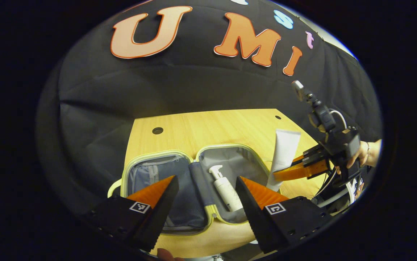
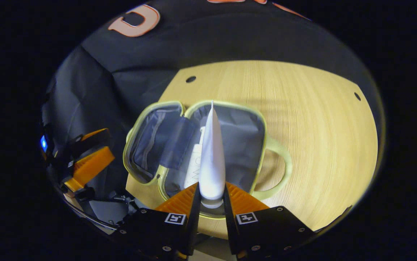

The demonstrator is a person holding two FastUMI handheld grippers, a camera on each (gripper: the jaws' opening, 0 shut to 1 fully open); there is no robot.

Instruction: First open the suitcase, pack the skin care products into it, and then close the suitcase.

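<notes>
One product, a pump bottle (image 1: 225, 188), already lies in the right half of the open suitcase (image 1: 157, 174), which sits near the table's (image 1: 230, 125) front left corner. Packing is under way, by my reading: the right gripper (image 2: 211, 197) is clamped on a white tube (image 2: 212, 152), held above that half. Next it likely needs lowering beside the bottle and letting go. The tube tapers to a flat crimped end. The left gripper (image 1: 206, 197) hangs near the front edge, fingers spread, holding nothing.
</notes>
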